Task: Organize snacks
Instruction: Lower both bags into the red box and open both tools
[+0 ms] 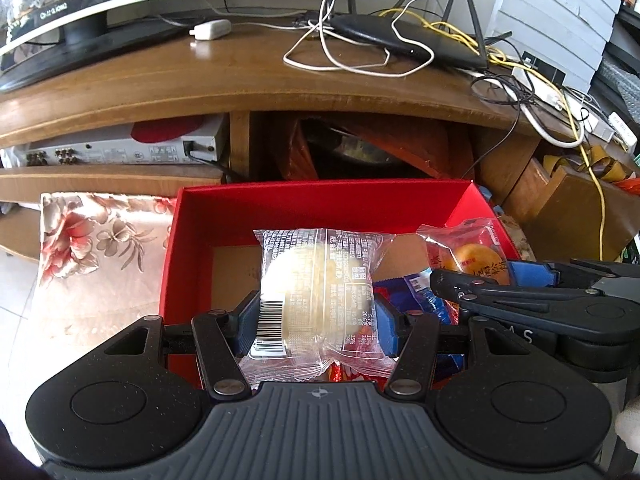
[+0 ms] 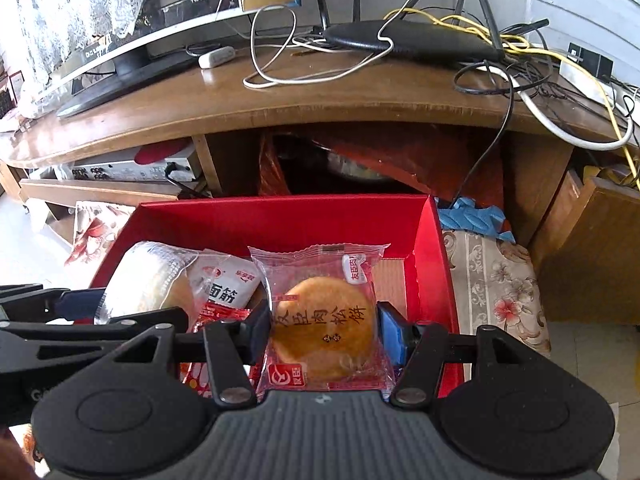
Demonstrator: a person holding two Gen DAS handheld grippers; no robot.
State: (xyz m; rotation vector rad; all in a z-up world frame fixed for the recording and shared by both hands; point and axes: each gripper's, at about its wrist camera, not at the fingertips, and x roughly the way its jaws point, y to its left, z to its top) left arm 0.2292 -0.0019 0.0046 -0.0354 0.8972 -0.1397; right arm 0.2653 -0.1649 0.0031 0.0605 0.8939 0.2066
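Note:
My left gripper [image 1: 316,320] is shut on a clear-wrapped pale round pastry [image 1: 316,292] and holds it over the near part of the red box [image 1: 320,204]. My right gripper [image 2: 322,328] is shut on a clear-wrapped golden pork-floss cake [image 2: 322,328] over the same red box [image 2: 280,216]. The right gripper with its cake [image 1: 476,258] shows at the right of the left wrist view. The left gripper's pastry [image 2: 148,280] shows at the left of the right wrist view. A white snack packet [image 2: 226,284] and red and blue packets [image 1: 424,292] lie in the box.
The box stands on a floral cloth [image 1: 100,248] in front of a wooden TV stand [image 1: 240,76]. On the stand are a TV [image 1: 72,4], a router [image 1: 404,40] and tangled cables [image 1: 352,56]. A wooden cabinet [image 2: 592,248] stands at the right.

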